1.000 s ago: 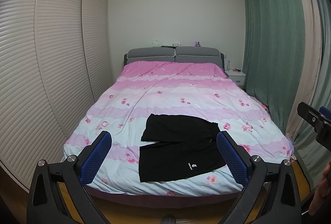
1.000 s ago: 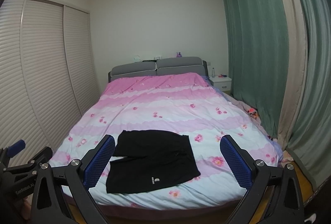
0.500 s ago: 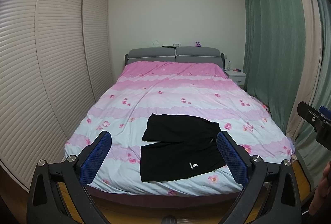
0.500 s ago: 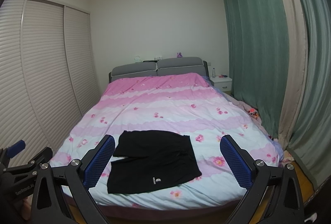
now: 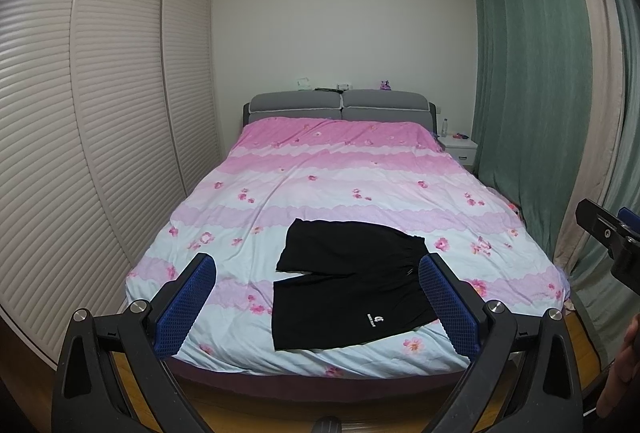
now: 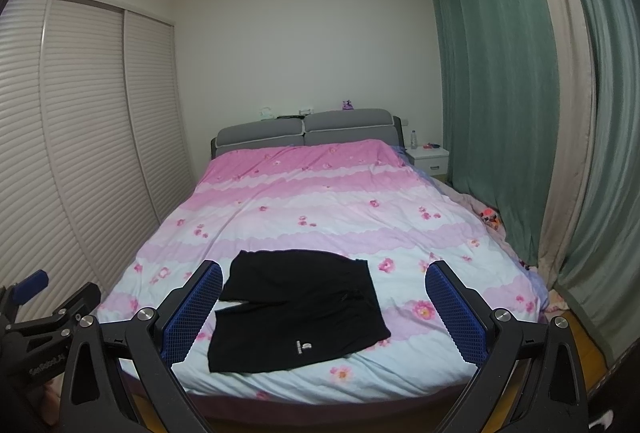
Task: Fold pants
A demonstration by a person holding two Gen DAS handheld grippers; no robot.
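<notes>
Black shorts [image 5: 348,281] lie flat on the pink and white floral bed cover [image 5: 340,185], near the foot of the bed, waistband to the right, legs to the left, a small white logo on the near leg. They also show in the right wrist view [image 6: 296,305]. My left gripper [image 5: 318,299] is open and empty, held off the bed's foot end. My right gripper [image 6: 322,307] is open and empty, also short of the bed. Each gripper shows at the edge of the other's view.
A louvred wardrobe [image 5: 100,137] runs along the left of the bed. Green curtains [image 5: 528,93] hang on the right. A white nightstand [image 6: 428,159] stands by the grey headboard [image 5: 340,107]. Wooden floor lies below the bed's foot.
Both views have shifted very slightly; the shorts sit a touch further right in the left wrist view. Both grippers stay open and the shorts have not moved.
</notes>
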